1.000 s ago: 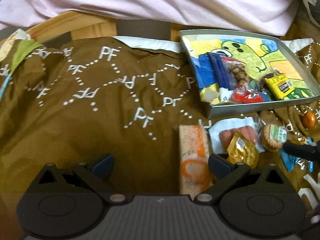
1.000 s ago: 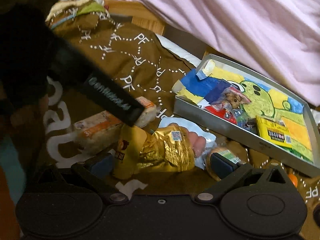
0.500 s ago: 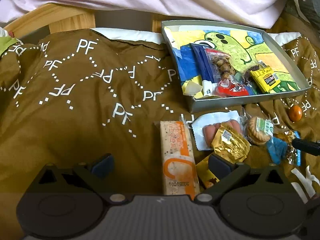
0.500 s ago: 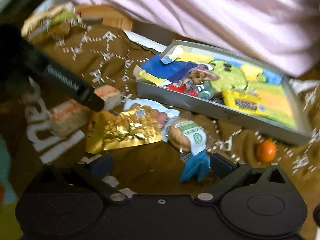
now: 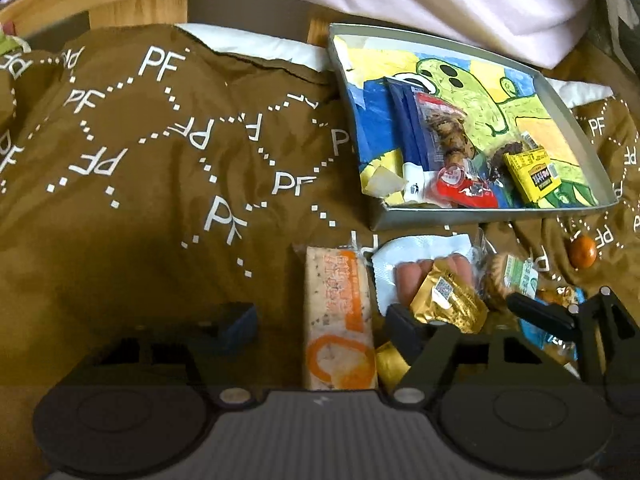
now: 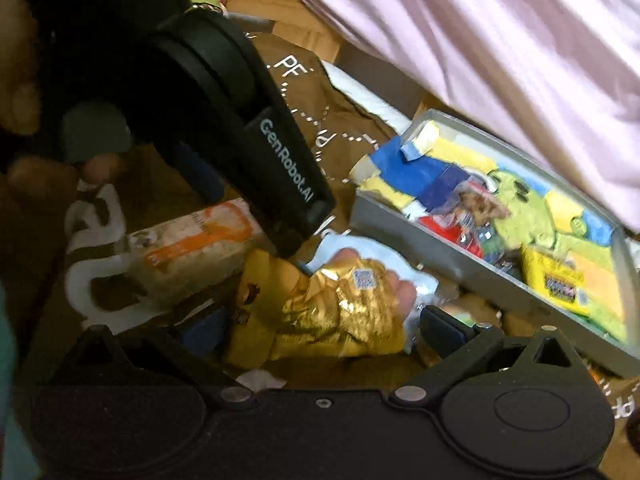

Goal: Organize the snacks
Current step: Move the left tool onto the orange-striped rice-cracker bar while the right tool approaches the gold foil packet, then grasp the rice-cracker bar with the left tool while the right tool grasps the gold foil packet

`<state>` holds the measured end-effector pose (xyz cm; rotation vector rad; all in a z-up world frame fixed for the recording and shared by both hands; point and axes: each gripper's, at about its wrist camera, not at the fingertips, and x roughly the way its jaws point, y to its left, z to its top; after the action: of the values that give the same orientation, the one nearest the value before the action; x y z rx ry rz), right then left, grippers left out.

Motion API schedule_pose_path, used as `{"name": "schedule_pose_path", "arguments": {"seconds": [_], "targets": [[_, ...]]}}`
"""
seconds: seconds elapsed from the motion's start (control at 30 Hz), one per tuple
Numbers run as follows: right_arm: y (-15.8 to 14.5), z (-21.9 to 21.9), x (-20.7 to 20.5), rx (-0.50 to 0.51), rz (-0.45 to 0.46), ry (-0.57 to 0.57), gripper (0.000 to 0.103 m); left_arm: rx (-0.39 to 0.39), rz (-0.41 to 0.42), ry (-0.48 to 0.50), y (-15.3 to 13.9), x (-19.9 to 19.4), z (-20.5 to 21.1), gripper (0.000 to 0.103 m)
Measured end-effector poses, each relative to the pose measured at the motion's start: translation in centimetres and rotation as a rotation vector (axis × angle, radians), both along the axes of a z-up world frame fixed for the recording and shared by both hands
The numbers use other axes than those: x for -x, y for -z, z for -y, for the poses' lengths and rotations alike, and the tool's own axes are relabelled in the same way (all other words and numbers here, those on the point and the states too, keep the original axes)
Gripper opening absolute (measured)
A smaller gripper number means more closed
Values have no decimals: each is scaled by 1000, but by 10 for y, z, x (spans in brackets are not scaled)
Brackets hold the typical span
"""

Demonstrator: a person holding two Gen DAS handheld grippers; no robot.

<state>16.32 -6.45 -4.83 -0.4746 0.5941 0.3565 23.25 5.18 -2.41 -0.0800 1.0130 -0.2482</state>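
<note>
My left gripper (image 5: 320, 322) is open low over the brown cloth, and an orange-and-white cracker pack (image 5: 340, 312) lies between its fingers. To the right lie a crumpled gold packet (image 5: 448, 300), a sausage pack (image 5: 420, 264) and a wrapped cookie (image 5: 500, 280). My right gripper (image 6: 324, 328) is open with the gold packet (image 6: 332, 312) between its fingers. A finger (image 6: 288, 176) of the left gripper crosses that view above the cracker pack (image 6: 192, 248). The grey tray (image 5: 460, 214) behind holds several snacks.
An orange ball (image 5: 583, 251) and blue wrappers (image 5: 536, 332) lie right of the cookie. The tray (image 6: 460, 256) stands against pink bedding (image 6: 480, 40). A wooden frame (image 5: 132, 4) runs along the back. The brown cloth (image 5: 160, 200) spreads bare to the left.
The right gripper has swung back left from the cookie and ball to straddle the gold packet. The left gripper has shifted so the cracker pack lies between its fingers; the right gripper's finger now shows nearer.
</note>
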Motion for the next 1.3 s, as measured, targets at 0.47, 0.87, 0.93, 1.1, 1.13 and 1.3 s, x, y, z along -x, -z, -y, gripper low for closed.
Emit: {"name": "schedule_pose_path", "arguments": {"seconds": [0.47, 0.87, 0.93, 1.1, 1.13, 1.3], "targets": [[-10, 66, 29, -52, -25, 94, 95, -72, -55, 44, 1, 4, 15, 39], [-14, 46, -13, -262, -201, 122, 97, -91, -49, 71, 4, 5, 16, 46], [-9, 42, -22, -247, -238, 151, 95, -116, -41, 90, 5, 6, 21, 49], [-2, 51, -33, -288, -298, 193, 85, -116, -38, 96, 4, 6, 22, 49], [-2, 52, -34, -298, -303, 195, 83, -111, -40, 94, 4, 5, 21, 48], [-6, 58, -33, -319, -320, 182, 67, -117, -28, 110, 5, 9, 21, 44]]}}
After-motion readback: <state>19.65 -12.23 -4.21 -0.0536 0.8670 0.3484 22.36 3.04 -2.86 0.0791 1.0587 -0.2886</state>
